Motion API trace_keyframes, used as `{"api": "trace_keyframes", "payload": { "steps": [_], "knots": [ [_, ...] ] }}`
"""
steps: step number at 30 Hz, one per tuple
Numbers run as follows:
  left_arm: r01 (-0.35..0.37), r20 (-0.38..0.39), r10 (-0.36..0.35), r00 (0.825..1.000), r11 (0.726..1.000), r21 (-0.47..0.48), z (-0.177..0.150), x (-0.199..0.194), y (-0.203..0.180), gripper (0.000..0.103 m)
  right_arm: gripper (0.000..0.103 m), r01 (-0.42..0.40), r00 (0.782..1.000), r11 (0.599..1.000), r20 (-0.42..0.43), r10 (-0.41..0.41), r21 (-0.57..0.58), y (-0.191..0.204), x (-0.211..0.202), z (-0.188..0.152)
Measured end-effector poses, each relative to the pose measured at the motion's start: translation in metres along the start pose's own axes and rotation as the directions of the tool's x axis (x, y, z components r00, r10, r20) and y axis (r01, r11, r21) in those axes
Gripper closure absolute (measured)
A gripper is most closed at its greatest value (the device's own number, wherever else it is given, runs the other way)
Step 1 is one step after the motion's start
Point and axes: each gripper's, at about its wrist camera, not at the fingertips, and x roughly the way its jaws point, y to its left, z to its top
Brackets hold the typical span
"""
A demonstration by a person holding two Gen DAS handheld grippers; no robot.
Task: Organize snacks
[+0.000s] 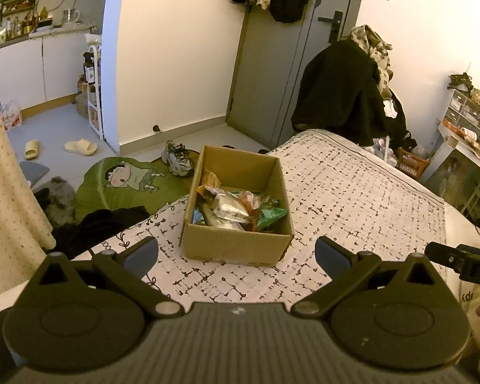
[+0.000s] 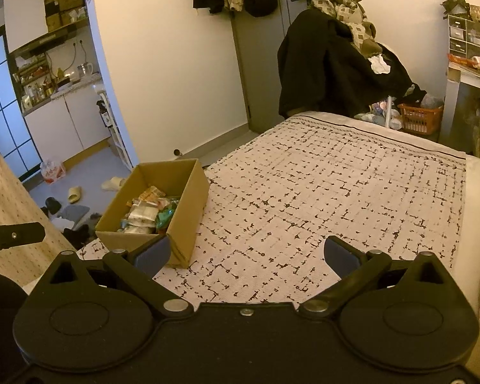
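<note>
An open cardboard box (image 1: 236, 244) stands on the patterned bedspread (image 1: 352, 192) near its left edge. It holds several snack packets (image 1: 236, 206), among them clear, orange and green ones. The box also shows in the right wrist view (image 2: 188, 192), with the packets (image 2: 150, 212) inside. My left gripper (image 1: 236, 254) is open and empty, held just in front of the box. My right gripper (image 2: 246, 252) is open and empty, over the bedspread (image 2: 336, 176) to the right of the box.
A green cartoon cushion (image 1: 124, 182), dark clothes, a shoe (image 1: 176, 156) and slippers (image 1: 80, 145) lie on the floor left of the bed. A chair heaped with coats (image 1: 345, 92) stands beyond the bed. An orange basket (image 2: 419, 116) and a desk (image 2: 470, 76) are at the right.
</note>
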Motion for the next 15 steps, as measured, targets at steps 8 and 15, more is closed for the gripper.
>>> {"api": "trace_keyframes", "payload": {
  "steps": [8,15],
  "knots": [
    [0.003,-0.002,-0.003,1.000,1.000,-0.004,0.0002,0.0001,-0.0003,0.000,0.000,0.003,1.000,1.000,0.001,-0.003,-0.002,0.0003,0.0001,0.0003],
    [-0.010,-0.006,0.010,1.000,1.000,-0.017,0.0013,0.0025,0.0016,0.000,0.000,-0.004,1.000,1.000,-0.006,0.004,-0.009,0.0012,0.0011,-0.0005]
  ]
}}
